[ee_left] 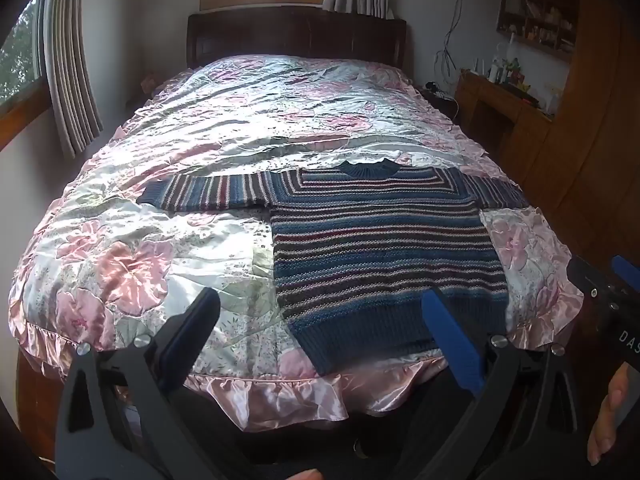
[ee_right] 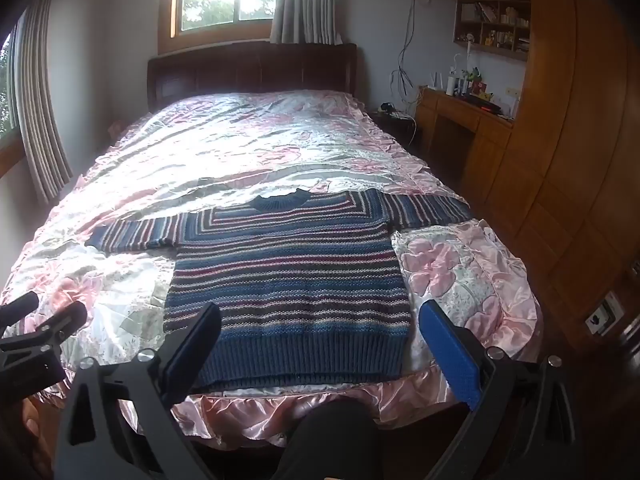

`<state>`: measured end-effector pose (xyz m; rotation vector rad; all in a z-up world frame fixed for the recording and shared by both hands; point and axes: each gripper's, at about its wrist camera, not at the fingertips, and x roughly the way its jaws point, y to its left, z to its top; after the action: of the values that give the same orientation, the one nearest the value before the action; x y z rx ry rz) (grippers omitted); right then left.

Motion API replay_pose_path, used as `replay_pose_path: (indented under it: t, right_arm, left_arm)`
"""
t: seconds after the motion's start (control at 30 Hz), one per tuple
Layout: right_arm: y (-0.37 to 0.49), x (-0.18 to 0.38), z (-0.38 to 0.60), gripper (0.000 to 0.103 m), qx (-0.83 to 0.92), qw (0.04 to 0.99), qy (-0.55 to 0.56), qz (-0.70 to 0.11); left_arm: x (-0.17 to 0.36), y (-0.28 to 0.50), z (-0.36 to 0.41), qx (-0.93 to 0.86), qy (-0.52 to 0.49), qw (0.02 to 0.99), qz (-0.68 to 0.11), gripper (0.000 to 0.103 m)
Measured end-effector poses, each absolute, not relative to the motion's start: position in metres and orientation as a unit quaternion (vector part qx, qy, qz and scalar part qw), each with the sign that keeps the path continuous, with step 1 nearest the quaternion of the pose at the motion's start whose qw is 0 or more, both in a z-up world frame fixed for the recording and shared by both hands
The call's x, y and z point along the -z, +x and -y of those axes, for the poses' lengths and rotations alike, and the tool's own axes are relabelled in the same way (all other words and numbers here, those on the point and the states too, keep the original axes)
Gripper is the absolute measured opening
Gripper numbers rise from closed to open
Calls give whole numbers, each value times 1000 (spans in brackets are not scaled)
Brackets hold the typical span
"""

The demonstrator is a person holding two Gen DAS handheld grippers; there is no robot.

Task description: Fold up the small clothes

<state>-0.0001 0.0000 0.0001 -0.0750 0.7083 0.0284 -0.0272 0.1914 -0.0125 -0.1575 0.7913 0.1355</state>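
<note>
A small knitted sweater (ee_left: 380, 248) with blue, maroon and cream stripes lies flat near the foot of the bed, collar away from me, both sleeves spread out sideways. In the right wrist view the sweater (ee_right: 288, 280) fills the middle. My left gripper (ee_left: 320, 300) hovers open before the foot of the bed, over the sweater's lower left corner, nothing between its fingers. My right gripper (ee_right: 320, 312) hangs open above the sweater's ribbed hem, holding nothing. Each gripper shows at the edge of the other's view: the right gripper (ee_left: 612, 280) and the left gripper (ee_right: 48, 320).
The bed carries a shiny pink floral quilt (ee_left: 168, 200) with a ruffled edge (ee_right: 248, 412). A dark headboard (ee_left: 296, 36) stands at the far end. A wooden desk (ee_right: 460, 120) and wardrobe (ee_right: 560, 160) line the right side. Curtains (ee_left: 68, 60) hang left. A dark-clad knee (ee_right: 332, 432) shows below.
</note>
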Motion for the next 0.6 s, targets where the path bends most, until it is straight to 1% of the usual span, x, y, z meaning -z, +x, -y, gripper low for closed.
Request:
replay_pose_path:
  t: [0.6]
  right_arm:
    - [0, 0, 2, 99, -15, 936, -34, -349]
  left_arm:
    - [16, -25, -191, -66, -78, 916, -388, 100]
